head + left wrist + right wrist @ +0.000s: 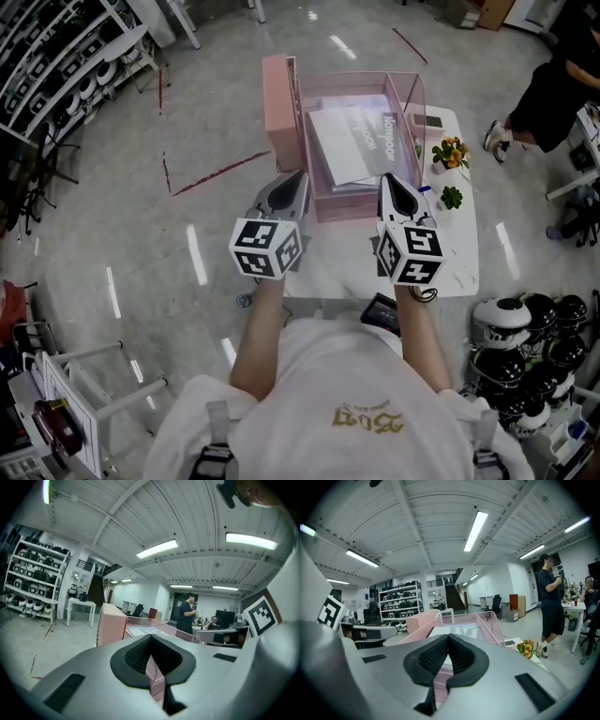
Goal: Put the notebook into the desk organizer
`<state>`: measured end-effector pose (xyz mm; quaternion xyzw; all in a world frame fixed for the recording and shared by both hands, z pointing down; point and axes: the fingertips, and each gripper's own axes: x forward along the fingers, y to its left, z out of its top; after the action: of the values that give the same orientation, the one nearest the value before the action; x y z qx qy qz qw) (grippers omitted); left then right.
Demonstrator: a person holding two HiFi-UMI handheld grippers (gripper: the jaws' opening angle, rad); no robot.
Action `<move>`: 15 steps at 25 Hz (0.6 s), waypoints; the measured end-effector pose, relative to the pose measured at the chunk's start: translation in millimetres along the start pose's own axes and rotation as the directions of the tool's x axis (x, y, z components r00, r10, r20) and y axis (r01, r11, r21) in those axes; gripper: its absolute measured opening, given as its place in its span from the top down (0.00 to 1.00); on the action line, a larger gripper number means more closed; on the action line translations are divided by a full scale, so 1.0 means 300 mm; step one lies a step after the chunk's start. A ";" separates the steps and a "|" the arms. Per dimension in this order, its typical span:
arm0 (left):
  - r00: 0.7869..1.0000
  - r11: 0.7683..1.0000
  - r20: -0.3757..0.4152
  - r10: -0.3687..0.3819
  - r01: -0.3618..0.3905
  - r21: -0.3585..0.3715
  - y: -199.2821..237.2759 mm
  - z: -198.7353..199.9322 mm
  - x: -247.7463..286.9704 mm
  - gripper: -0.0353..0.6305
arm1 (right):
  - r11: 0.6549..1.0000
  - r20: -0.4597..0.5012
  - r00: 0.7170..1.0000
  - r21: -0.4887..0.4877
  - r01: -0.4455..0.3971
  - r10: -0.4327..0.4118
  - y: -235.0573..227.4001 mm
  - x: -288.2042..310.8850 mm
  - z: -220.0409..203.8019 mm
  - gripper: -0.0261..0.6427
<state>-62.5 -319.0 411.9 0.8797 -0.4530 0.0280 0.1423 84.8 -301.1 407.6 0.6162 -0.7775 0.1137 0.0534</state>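
The person holds both forearms out from the torso, bare and roughly parallel, elbows bent close to the white shirt, so that the two grippers sit side by side at about the same height and point forward over the near part of the white table (pixel 455 258). The left gripper (pixel 298 176) is near the table's left edge, with its tip close to the near left corner of the pink mesh desk organizer (pixel 339 208). Its own view shows the dark pads brought together at the tip with nothing clamped between them, only the pink mesh seen past them. The right gripper (pixel 386 178) points at the organizer's near wall a little to the right of centre. Its jaws are likewise closed tip to tip and empty, and the tray lies straight ahead in its view. Each gripper's marker cube faces up toward the head camera, just ahead of the wrist. The notebook (pixel 352 141) lies flat inside the organizer's open tray, turned slightly askew, with its right edge near the tray's right wall. Neither gripper touches it. Right of the organizer on the table stand a small plant with orange flowers (pixel 452 150) and a small green plant (pixel 452 197). Another person (pixel 553 89) stands on the floor beyond the table's far right corner.
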 end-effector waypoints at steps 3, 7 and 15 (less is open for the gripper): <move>1.000 1.000 0.002 0.000 0.000 0.008 -0.032 -0.011 -0.034 0.92 | 1.000 0.003 1.000 0.000 -0.005 0.005 0.009 -0.054 -0.017 0.94; 1.000 1.000 -0.001 0.002 -0.002 0.014 -0.075 -0.034 -0.083 0.92 | 1.000 0.012 1.000 0.010 0.006 -0.006 0.004 -0.136 -0.042 0.94; 1.000 1.000 -0.009 0.009 -0.008 0.030 -0.135 -0.082 -0.155 0.92 | 0.999 0.014 0.999 0.032 0.030 -0.030 -0.015 -0.248 -0.091 0.94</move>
<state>-55.4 -253.3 417.9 0.8796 -0.4556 0.0397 0.1309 105.0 -225.0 418.1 0.6294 -0.7666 0.1205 0.0397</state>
